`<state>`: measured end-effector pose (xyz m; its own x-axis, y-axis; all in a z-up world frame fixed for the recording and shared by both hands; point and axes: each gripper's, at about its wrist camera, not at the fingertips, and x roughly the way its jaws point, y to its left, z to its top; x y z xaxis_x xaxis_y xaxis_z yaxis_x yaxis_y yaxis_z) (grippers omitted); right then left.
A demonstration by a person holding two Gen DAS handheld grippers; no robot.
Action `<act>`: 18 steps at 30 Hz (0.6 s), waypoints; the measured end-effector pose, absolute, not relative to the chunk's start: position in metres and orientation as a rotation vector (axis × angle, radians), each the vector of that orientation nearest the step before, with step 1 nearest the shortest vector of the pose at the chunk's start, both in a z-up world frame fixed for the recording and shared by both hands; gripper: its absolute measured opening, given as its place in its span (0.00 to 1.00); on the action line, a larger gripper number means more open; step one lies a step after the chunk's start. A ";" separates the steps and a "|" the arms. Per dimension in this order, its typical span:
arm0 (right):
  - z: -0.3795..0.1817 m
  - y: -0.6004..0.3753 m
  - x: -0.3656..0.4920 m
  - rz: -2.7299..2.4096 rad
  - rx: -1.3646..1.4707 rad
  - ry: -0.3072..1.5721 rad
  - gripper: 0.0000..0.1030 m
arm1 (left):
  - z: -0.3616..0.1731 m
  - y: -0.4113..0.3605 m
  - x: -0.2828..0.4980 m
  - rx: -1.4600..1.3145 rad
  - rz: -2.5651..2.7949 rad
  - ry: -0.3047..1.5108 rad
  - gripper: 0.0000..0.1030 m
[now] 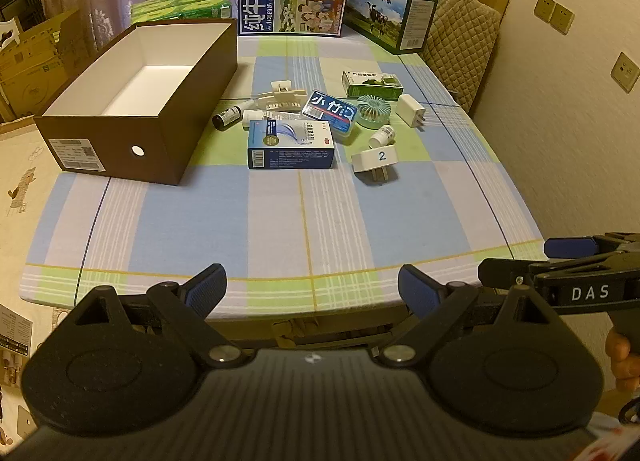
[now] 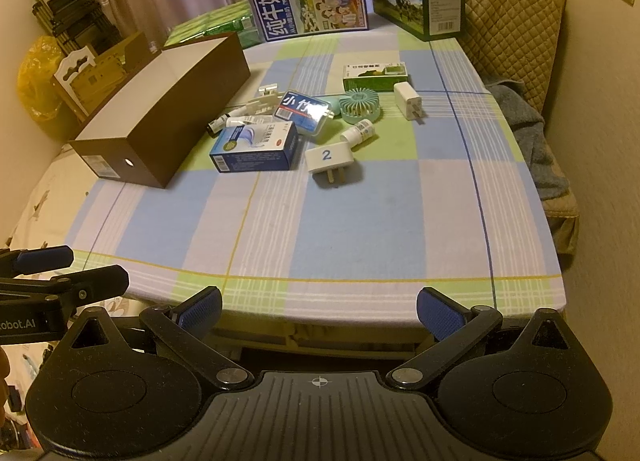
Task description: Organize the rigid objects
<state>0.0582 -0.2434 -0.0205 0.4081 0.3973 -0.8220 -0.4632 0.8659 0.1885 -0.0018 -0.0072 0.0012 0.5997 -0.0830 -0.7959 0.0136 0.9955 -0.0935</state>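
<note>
Both grippers hang at the near edge of the table [image 1: 304, 229], tilted down toward it. The left gripper [image 1: 312, 293] has its jaws spread wide with nothing between them, and the right gripper [image 2: 319, 309] is the same, released and empty.

The things to organize lie in 1 loose pile in the middle of the checked cloth, just beside the open brown box [image 1: 132, 101], which has white walls inside and looks empty.

Nearest is a white plug adapter [image 1: 376, 159] marked with a 2. It is hard smooth plastic, probably light, and I think the flat sides are the best place to hold, not the metal pins. The blue carton [image 1: 291, 143] is thin cardboard, so a strong squeeze can dent it; the long sides seem good for the grasp. The small white bottle [image 1: 382, 136] lies on its side and may roll away when touched. The dark bottle [image 1: 228, 117] also lies down. The round mint fan [image 1: 373, 111] has a ribbed grille and looks a little fragile. The white charger [image 1: 410, 109] is a stiff block, easy to take. The cream hair claw [image 1: 280, 97] has an awkward shape with teeth, so it may slip or catch. The blue flat case [image 1: 330, 112] looks glossy, and the green carton [image 1: 372, 84] is behind.
</note>
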 end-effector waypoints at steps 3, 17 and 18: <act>-0.021 -0.244 0.058 0.544 -0.072 1.015 0.98 | 0.001 -0.007 -0.003 -0.079 -0.058 0.927 0.88; -0.021 -0.243 0.059 0.549 -0.074 1.018 0.98 | 0.001 -0.008 -0.004 -0.079 -0.056 0.927 0.88; -0.021 -0.243 0.059 0.549 -0.074 1.019 0.98 | 0.002 -0.008 -0.004 -0.079 -0.057 0.928 0.88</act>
<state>0.0590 -0.2428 -0.0208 0.4023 0.4002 -0.8234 -0.4676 0.8631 0.1910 -0.0036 -0.0080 0.0016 0.5984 -0.0829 -0.7969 0.0145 0.9956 -0.0927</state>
